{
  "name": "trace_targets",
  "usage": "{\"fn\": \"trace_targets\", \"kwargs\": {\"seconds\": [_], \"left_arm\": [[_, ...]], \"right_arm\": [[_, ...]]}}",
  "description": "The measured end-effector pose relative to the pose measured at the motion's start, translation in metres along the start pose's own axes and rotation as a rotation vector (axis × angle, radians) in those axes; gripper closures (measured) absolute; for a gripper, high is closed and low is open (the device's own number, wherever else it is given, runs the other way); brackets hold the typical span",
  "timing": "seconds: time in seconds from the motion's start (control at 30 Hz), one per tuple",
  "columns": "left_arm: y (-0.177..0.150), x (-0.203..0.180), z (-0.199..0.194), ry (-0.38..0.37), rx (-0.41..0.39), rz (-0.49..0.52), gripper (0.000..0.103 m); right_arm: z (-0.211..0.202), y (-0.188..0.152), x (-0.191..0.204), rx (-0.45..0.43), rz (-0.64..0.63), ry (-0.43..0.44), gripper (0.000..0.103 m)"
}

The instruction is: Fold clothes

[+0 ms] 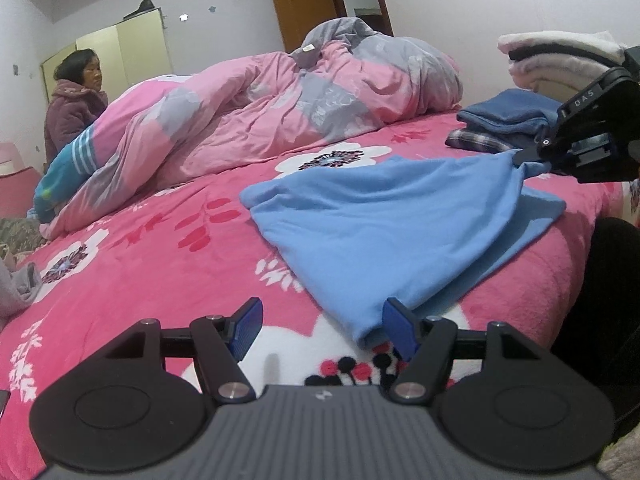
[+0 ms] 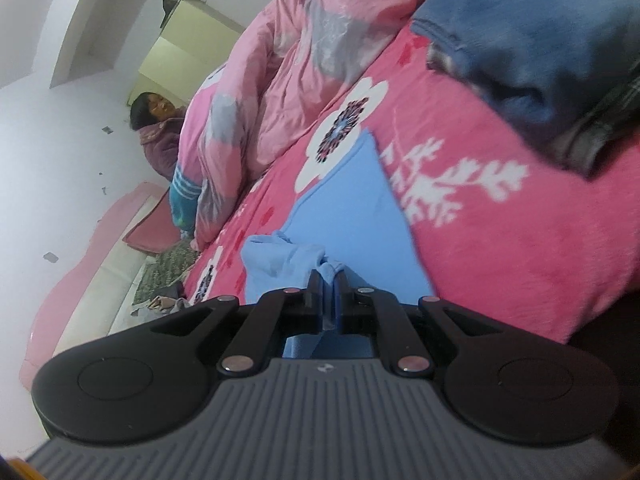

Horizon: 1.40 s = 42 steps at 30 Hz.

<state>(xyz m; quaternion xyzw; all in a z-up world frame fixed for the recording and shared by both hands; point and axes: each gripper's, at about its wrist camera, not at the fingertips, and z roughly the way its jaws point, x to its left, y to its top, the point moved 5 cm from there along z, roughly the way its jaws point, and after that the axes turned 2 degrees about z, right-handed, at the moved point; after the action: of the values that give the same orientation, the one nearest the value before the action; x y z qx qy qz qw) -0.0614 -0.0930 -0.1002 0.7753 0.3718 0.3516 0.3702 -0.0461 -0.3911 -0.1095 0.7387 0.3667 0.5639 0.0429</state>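
Your right tool (image 2: 329, 280) is sitting clamped on a bunched corner of the light blue garment (image 1: 384, 224) — the fabric is pinched between the two pads and puffing out just past them. In the left wrist view that same tool is coming in from the right edge, holding its corner lifted off the bed so the cloth is draping down from it in a slope.

Your left tool (image 1: 322, 330) is standing with its pads well apart, nothing gripped. Its right-hand pad (image 1: 398, 330) is lying just at the near folded edge of the garment — touching or only beside, cannot tell.

The garment is lying spread on the pink floral bedspread (image 1: 160, 264), near the bed's front edge. Beyond it, a folded dark blue item (image 1: 508, 114) is resting on a plaid piece (image 1: 472, 141). A rumpled pink-and-grey duvet (image 1: 260, 108) is heaped along the far side. A person in a purple jacket (image 1: 72, 112) is sitting at the far left.
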Motion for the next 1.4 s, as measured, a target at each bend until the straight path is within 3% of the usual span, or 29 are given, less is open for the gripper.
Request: {"fn": "trace_targets", "kwargs": {"seconds": [0.17, 0.43, 0.57, 0.73, 0.83, 0.9, 1.07, 1.3, 1.4], "left_arm": [[0.0, -0.003, 0.003, 0.0, 0.011, 0.012, 0.035], [0.0, 0.0, 0.005, 0.006, 0.018, 0.005, 0.035], [-0.001, 0.0, 0.006, 0.006, 0.02, 0.002, 0.035], [-0.002, 0.001, 0.006, 0.01, 0.022, -0.001, 0.035], [-0.003, 0.002, 0.006, 0.014, 0.026, -0.007, 0.035], [-0.004, 0.004, 0.006, 0.017, 0.031, -0.011, 0.035], [-0.005, 0.012, -0.003, 0.002, 0.029, -0.035, 0.035], [0.003, 0.045, -0.017, 0.006, 0.025, -0.205, 0.028], [0.013, 0.046, -0.01, 0.003, 0.015, -0.21, 0.027]], "right_arm": [[-0.006, 0.0, -0.011, 0.002, -0.008, -0.008, 0.1], [-0.011, -0.005, -0.028, 0.076, 0.021, -0.001, 0.095], [-0.017, -0.002, -0.021, 0.075, -0.07, -0.024, 0.098], [-0.022, 0.0, 0.009, 0.048, -0.336, -0.073, 0.099], [-0.016, -0.005, 0.007, 0.086, -0.446, -0.144, 0.099], [-0.011, -0.009, -0.002, 0.119, -0.461, -0.173, 0.099], [-0.019, -0.01, 0.003, 0.103, -0.485, -0.163, 0.099], [-0.029, -0.005, 0.009, 0.082, -0.451, -0.123, 0.1], [-0.031, -0.002, 0.012, 0.069, -0.476, -0.137, 0.1]]}}
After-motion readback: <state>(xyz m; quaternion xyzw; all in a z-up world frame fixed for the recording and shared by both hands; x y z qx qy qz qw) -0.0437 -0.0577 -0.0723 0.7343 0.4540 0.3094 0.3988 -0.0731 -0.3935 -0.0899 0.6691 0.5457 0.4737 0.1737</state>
